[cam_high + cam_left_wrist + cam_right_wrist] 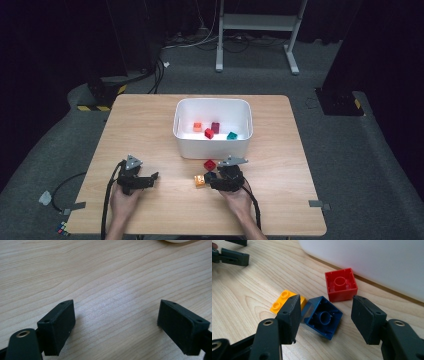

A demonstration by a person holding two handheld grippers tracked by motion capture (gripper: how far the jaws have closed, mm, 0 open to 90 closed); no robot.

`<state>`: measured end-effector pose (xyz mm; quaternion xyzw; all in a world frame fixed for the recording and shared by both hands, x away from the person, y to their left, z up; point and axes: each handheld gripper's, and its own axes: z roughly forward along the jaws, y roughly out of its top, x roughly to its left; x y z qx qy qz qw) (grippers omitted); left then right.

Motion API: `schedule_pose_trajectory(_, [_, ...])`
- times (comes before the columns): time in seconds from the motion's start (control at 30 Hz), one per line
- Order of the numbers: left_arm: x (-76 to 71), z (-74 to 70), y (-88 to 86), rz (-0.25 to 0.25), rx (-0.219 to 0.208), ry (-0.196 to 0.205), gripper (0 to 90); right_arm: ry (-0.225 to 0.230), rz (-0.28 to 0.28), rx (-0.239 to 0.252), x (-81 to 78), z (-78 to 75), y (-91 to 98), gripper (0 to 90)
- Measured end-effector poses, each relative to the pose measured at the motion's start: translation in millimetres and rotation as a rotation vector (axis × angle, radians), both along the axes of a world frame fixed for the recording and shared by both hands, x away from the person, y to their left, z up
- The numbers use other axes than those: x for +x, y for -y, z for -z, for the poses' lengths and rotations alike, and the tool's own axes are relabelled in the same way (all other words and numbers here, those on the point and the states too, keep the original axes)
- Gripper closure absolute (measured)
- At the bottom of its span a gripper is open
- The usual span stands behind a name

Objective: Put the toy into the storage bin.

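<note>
The blue brick [323, 318] lies upside down on the wood, hollow underside and its round inner tube facing up, tilted a little with one edge propped against the yellow brick [283, 300]. That yellow one sits studs up, just left of it in the right gripper view. The red brick [341, 284] is flipped over too, hollow side up, just beyond the blue one and close to the white bin's wall.

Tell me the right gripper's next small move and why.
Probably close the right gripper on the blue brick: the brick lies upside down between its open jaws, one pad near its side, the other apart. The white bin, holding bricks, sits just beyond.
</note>
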<state>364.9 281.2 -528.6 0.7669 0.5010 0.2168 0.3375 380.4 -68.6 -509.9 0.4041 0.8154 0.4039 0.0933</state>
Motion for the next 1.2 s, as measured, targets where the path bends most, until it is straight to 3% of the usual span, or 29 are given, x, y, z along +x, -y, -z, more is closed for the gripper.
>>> schedule_pose_trajectory(0.47, [0.0,0.0,0.0,0.000,0.000,0.000,14.8,0.019,0.023,-0.086,-3.1,7.7,-1.3,41.7])
schedule_pose_trajectory(1.2, [0.0,-0.1,-0.3,0.001,0.002,-0.001,14.9,0.077,0.017,-0.140,-7.5,11.5,0.7,47.8])
